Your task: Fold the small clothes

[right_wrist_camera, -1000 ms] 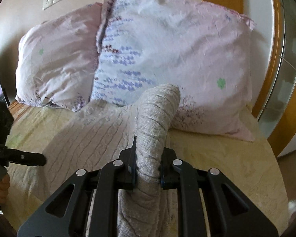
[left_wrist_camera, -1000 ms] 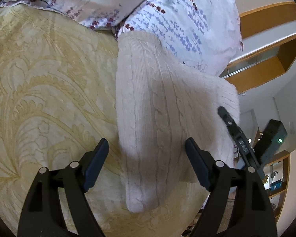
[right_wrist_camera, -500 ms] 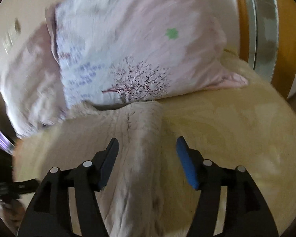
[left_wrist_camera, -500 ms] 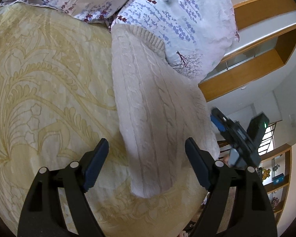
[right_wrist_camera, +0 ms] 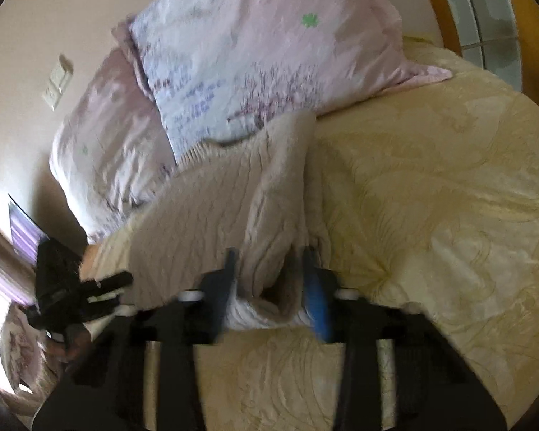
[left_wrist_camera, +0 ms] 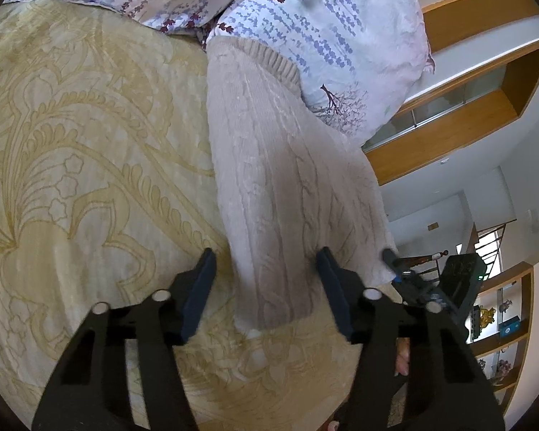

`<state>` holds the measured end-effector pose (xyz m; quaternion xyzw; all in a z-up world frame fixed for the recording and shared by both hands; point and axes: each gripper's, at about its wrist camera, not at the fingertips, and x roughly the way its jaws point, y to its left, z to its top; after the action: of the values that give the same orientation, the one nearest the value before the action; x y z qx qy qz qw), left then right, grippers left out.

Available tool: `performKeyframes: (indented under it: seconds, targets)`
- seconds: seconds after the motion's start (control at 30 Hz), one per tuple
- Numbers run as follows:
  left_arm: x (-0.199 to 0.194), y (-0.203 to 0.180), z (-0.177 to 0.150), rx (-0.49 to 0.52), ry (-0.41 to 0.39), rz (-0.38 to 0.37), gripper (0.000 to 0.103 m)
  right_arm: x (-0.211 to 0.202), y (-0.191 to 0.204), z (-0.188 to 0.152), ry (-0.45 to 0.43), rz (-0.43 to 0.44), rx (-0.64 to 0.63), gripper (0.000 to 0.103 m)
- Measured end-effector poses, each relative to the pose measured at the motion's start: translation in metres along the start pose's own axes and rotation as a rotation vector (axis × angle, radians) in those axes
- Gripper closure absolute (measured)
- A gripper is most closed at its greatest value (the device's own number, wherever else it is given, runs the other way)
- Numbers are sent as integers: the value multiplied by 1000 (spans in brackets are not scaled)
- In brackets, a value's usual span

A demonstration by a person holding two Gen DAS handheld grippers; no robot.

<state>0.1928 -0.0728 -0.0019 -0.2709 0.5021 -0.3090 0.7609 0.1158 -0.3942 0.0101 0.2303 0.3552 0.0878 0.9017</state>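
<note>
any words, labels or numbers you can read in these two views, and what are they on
None can be read.
Blue box on the shelf: a round mark, too small to read.
Wall switch plate: blurred, no text visible.
Pillow and knit garment: patterns only, no lettering.

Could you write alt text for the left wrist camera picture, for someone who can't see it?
A cream cable-knit sweater lies on a yellow patterned bedspread, its near end between the closing fingers of the left tongs, which do not yet press it. Its ribbed far edge meets a floral pillow. At right, the right tongs reach the sweater's edge.
</note>
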Motion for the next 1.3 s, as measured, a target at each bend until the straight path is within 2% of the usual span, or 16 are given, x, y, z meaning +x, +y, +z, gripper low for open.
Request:
performKeyframes:
  seconds: [0.07, 0.13, 0.2, 0.23, 0.37, 0.57, 0.67, 0.7, 0.8, 0.83, 0.9, 1.1, 1.17, 1.2, 1.23, 1.3]
  targets:
    - [2, 0, -2, 3, 9, -11, 66, -9, 4, 1, -52, -21, -21, 93]
    - [1, -1, -3, 12, 8, -6, 68, -29, 9, 5, -143, -29, -32, 94]
    - [0, -3, -5, 18, 9, -7, 71, -39, 11, 9, -186, -56, -48, 94]
    - [-1, -3, -6, 18, 10, -11, 71, -39, 11, 9, -187, -76, -57, 94]
    - [-1, -1, -11, 13, 19, -13, 70, -15, -3, 1, -94, -191, -59, 94]
    - [4, 0, -13, 8, 29, 2, 69, 3, -17, -10, -41, -210, -6, 94]
    - [7, 0, -14, 4, 40, 8, 60, -3, -20, -7, -26, -188, 15, 93]
    - [6, -1, -13, 3, 44, 3, 52, -7, -19, -6, -25, -165, 32, 88]
    - [-4, -7, -7, 19, 13, 11, 32, -20, -27, 8, -66, -54, 132, 59]
    - [-7, -11, -1, 36, -9, 21, 28, -22, -29, 12, -76, -35, 150, 56]
    - [-8, -17, 8, 59, -23, 36, 20, -19, -31, 26, -80, -4, 184, 56]
    - [12, -26, 39, 90, -1, 121, 19, 19, -41, 53, -13, 18, 261, 56]
    - [19, -26, 47, 98, 1, 148, 19, 32, -44, 57, 18, 20, 282, 59]
    - [23, -27, 50, 104, 0, 165, 19, 36, -43, 58, 28, 31, 277, 80]
    - [25, -27, 52, 106, 1, 175, 19, 37, -39, 58, 24, 37, 263, 90]
    - [29, -29, 56, 106, 5, 179, 19, 24, -26, 60, -58, 18, 182, 93]
